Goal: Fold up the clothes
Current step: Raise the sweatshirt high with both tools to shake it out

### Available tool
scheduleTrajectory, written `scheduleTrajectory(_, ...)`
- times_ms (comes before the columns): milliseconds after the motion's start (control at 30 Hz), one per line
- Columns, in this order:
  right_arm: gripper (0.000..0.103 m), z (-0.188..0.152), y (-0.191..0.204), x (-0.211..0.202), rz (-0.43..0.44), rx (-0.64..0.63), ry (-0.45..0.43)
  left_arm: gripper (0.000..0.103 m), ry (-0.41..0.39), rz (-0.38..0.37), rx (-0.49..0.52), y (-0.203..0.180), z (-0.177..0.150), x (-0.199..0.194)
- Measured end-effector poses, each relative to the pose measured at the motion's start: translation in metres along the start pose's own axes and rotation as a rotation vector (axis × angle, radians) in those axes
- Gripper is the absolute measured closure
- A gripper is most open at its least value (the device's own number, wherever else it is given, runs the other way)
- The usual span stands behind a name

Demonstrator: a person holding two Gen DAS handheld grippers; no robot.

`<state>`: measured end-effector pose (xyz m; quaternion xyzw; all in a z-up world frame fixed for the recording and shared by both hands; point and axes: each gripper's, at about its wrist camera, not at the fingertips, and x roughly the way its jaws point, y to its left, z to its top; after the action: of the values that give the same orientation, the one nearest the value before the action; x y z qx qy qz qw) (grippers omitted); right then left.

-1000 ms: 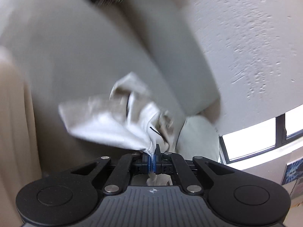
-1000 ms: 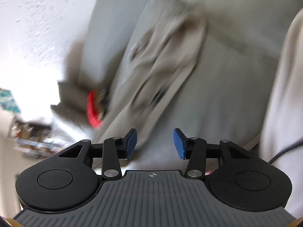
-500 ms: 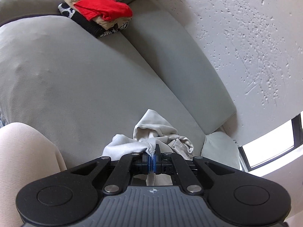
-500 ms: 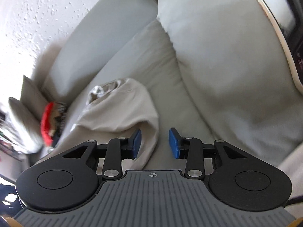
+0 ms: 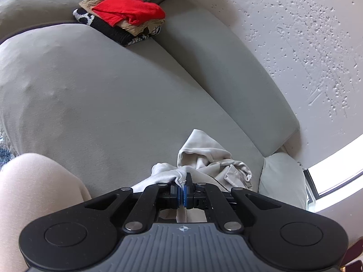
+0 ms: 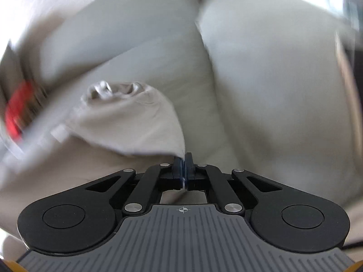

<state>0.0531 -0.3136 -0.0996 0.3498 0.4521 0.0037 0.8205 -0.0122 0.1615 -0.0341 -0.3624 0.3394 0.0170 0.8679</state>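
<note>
A crumpled beige garment [image 5: 208,158] lies on the grey sofa seat [image 5: 102,95]. My left gripper [image 5: 182,189] is shut on a pale fold of it, low over the seat. In the right wrist view the same beige garment [image 6: 136,122] spreads up and to the left, with a bunched end at its far side. My right gripper [image 6: 183,165] is shut on its near edge. This view is blurred by motion.
A stack of folded clothes with a red garment [image 5: 127,11] on top sits at the far end of the sofa, and shows as a red blur [image 6: 15,115] at the right view's left edge. Grey back cushions [image 5: 226,74] line the textured wall [image 5: 306,45]. A person's leg [image 5: 34,204] is at the lower left.
My right gripper was open beside the garment and has shut on its edge. My left gripper has stayed shut on the garment, which has come down from the air onto the seat.
</note>
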Motion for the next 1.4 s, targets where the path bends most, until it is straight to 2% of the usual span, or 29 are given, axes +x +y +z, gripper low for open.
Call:
scheduleTrajectory(33,0.103,0.009,-0.01,-0.004,0.103,0.144,0.079,0.103,0.005,-0.011,0.023,-0.005,0.005,-0.003)
scheduleTrajectory(67,0.103,0.014,-0.015,-0.012,0.187,0.229,0.123,0.103,0.009,-0.033,0.059,-0.014,0.012,-0.007)
scheduleTrajectory(133,0.103,0.023,-0.007,-0.037,0.31,0.29,0.132,0.103,0.025,-0.12,0.096,-0.035,0.031,-0.018)
scheduleTrajectory(200,0.103,0.036,0.016,-0.073,0.443,0.288,0.086,0.103,0.034,-0.22,0.107,-0.056,0.052,-0.03)
scheduleTrajectory(267,0.103,0.054,0.043,-0.126,0.582,0.251,-0.028,0.103,-0.01,-0.31,0.103,-0.081,0.081,-0.053)
scheduleTrajectory(333,0.103,0.071,0.06,-0.186,0.718,0.236,-0.184,0.103,-0.087,-0.403,0.075,-0.105,0.111,-0.084)
scheduleTrajectory(367,0.103,0.08,0.068,-0.216,0.785,0.229,-0.263,0.103,-0.135,-0.462,0.051,-0.112,0.125,-0.101)
scheduleTrajectory(467,0.103,0.085,0.074,-0.292,0.908,0.242,-0.526,0.103,-0.306,-0.63,-0.002,-0.133,0.157,-0.156)
scheduleTrajectory(533,0.103,0.09,0.092,-0.315,0.864,0.207,-0.545,0.103,-0.421,-0.702,0.001,-0.145,0.165,-0.187)
scheduleTrajectory(600,0.103,0.09,0.111,-0.337,0.839,0.154,-0.562,0.103,-0.482,-0.716,0.017,-0.162,0.167,-0.207)
scheduleTrajectory(633,0.103,0.084,0.12,-0.354,0.854,0.105,-0.603,0.103,-0.501,-0.713,0.024,-0.17,0.167,-0.215)
scheduleTrajectory(700,0.103,0.065,0.132,-0.385,0.81,-0.008,-0.734,0.103,-0.516,-0.738,0.036,-0.183,0.164,-0.229)
scheduleTrajectory(733,0.103,0.057,0.139,-0.393,0.73,-0.061,-0.784,0.103,-0.544,-0.732,0.058,-0.187,0.158,-0.237)
scheduleTrajectory(767,0.103,0.056,0.143,-0.392,0.669,-0.086,-0.771,0.103,-0.589,-0.679,0.097,-0.191,0.15,-0.243)
scheduleTrajectory(800,0.103,0.06,0.14,-0.39,0.658,-0.06,-0.731,0.103,-0.609,-0.607,0.125,-0.194,0.144,-0.245)
scheduleTrajectory(833,0.103,0.066,0.136,-0.388,0.655,-0.028,-0.689,0.103,-0.585,-0.575,0.114,-0.194,0.143,-0.241)
scheduleTrajectory(867,0.103,0.07,0.132,-0.39,0.653,0.001,-0.669,0.103,-0.534,-0.575,0.073,-0.189,0.147,-0.235)
scheduleTrajectory(933,0.103,0.067,0.126,-0.402,0.696,0.005,-0.69,0.103,-0.478,-0.611,-0.004,-0.181,0.154,-0.232)
scheduleTrajectory(1033,0.103,0.044,0.118,-0.436,0.737,-0.042,-0.777,0.103,-0.523,-0.639,0.028,-0.182,0.145,-0.255)
scheduleTrajectory(1067,0.103,0.039,0.12,-0.438,0.705,-0.068,-0.779,0.103,-0.54,-0.648,0.051,-0.184,0.139,-0.263)
scheduleTrajectory(1100,0.103,0.035,0.123,-0.438,0.666,-0.096,-0.778,0.103,-0.559,-0.643,0.077,-0.185,0.132,-0.27)
scheduleTrajectory(1133,0.103,0.036,0.124,-0.434,0.643,-0.096,-0.738,0.103,-0.57,-0.605,0.104,-0.186,0.128,-0.271)
scheduleTrajectory(1167,0.103,0.036,0.121,-0.432,0.642,-0.084,-0.714,0.103,-0.549,-0.576,0.105,-0.185,0.128,-0.268)
scheduleTrajectory(1200,0.103,0.036,0.119,-0.431,0.644,-0.072,-0.692,0.103,-0.512,-0.58,0.074,-0.179,0.131,-0.264)
scheduleTrajectory(1300,0.102,0.019,0.108,-0.446,0.666,-0.108,-0.724,0.103,-0.447,-0.666,-0.023,-0.153,0.131,-0.259)
scheduleTrajectory(1400,0.102,0.004,0.1,-0.467,0.69,-0.168,-0.741,0.103,-0.5,-0.727,-0.011,-0.143,0.121,-0.284)
